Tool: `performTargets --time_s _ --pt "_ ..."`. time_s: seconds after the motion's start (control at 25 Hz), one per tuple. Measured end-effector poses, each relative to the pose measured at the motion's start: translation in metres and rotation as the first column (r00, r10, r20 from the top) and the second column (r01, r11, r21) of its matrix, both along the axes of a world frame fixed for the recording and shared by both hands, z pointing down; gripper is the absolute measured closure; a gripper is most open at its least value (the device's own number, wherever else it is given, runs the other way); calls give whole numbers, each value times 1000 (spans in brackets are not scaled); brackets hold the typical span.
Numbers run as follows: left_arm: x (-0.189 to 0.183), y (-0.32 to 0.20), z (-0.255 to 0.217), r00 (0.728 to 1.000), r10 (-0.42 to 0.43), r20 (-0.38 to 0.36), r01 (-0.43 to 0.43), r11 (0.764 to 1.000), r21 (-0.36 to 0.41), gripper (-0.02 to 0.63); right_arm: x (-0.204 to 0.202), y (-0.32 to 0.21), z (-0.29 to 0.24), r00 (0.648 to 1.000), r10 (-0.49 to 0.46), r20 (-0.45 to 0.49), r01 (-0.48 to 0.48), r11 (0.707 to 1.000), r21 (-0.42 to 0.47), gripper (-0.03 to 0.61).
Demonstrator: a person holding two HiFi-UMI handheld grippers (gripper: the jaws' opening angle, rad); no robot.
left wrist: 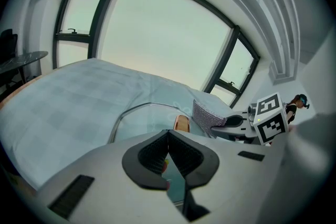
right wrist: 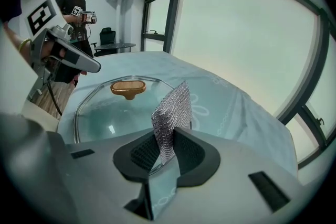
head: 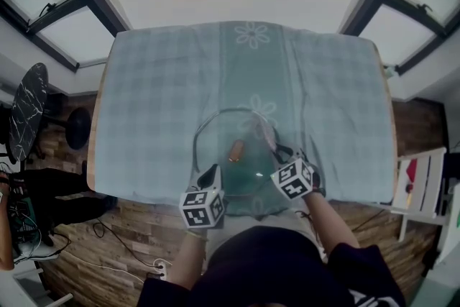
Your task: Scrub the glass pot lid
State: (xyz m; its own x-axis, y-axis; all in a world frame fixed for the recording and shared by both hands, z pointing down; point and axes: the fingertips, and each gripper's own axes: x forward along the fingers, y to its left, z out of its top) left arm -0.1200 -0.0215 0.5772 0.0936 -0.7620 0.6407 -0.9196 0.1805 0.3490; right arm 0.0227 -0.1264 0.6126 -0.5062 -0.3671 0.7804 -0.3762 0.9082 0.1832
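Observation:
The glass pot lid (head: 215, 136) lies flat on the checked tablecloth near the front edge, its brown knob (head: 235, 151) in the middle. In the right gripper view the lid (right wrist: 100, 118) and knob (right wrist: 128, 87) lie just beyond my right gripper (right wrist: 167, 152), which is shut on a silver mesh scrub pad (right wrist: 170, 118) that stands upright over the lid's near right part. My left gripper (left wrist: 168, 150) is shut, with its tips at the lid's near left rim (left wrist: 123, 118). Whether they pinch the rim is hidden. The pad (left wrist: 207, 115) also shows in the left gripper view.
The tablecloth (head: 158, 83) covers the whole table. A black stool (head: 77, 127) and a marble round table (head: 27, 111) stand on the floor at the left, a white rack (head: 420, 183) at the right. A person (right wrist: 79, 2) stands far off.

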Motion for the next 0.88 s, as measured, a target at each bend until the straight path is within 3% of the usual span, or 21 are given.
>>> performTargets --time_s 0.88 --pt "8 21 4 1000 0 -14 0 1000 10 611 6 43 6 999 -43 -22 43 999 -10 505"
